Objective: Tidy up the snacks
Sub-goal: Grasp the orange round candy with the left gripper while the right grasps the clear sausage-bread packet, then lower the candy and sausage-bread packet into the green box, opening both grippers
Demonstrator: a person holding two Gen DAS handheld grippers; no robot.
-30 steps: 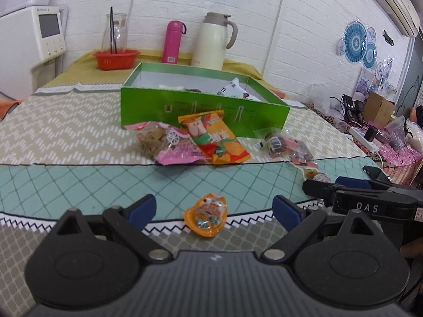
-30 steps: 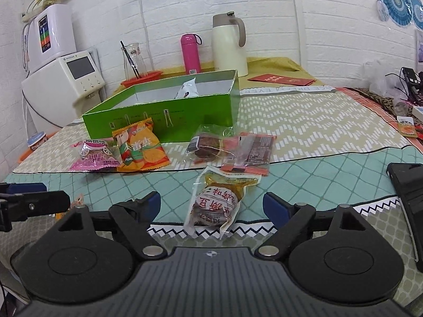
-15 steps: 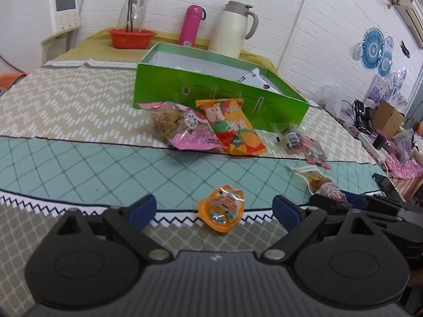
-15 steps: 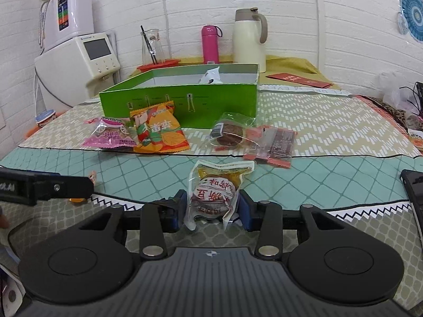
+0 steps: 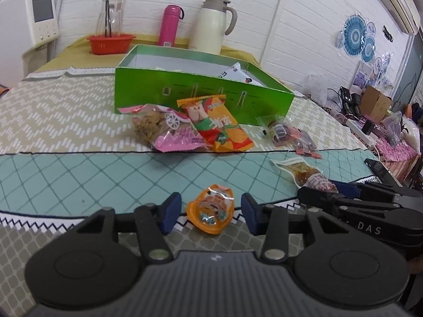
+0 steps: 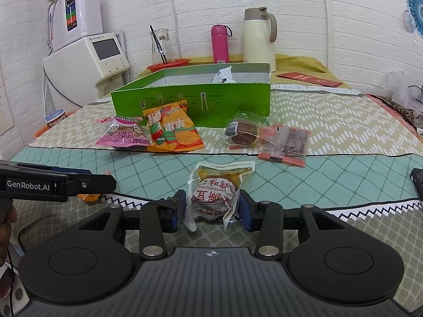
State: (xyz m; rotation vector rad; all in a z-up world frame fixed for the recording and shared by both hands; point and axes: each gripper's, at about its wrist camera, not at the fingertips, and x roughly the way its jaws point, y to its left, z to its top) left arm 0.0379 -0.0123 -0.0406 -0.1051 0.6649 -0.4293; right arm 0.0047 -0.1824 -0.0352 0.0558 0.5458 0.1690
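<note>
A small orange jelly cup [image 5: 211,210] lies on the tablecloth between the pads of my left gripper [image 5: 210,212]; the jaws stand half closed around it with small gaps on both sides. My right gripper [image 6: 211,207] is shut on a clear-wrapped brown snack pack [image 6: 214,194], which also shows in the left wrist view [image 5: 304,173]. A green open box [image 5: 201,89] stands behind, with a white packet inside. In front of it lie a pink snack bag [image 5: 164,130], an orange bag [image 5: 216,125] and small dark snack packs [image 5: 288,136].
A red basket [image 5: 111,43], pink bottle [image 5: 170,25] and cream thermos [image 5: 212,26] stand at the back of the table. A white appliance [image 6: 87,60] stands at the left. A black phone [image 5: 380,167] lies at the table's right edge.
My right gripper closed on the brown snack pack. My left gripper narrowed its jaws around the orange jelly cup and came closer to it.
</note>
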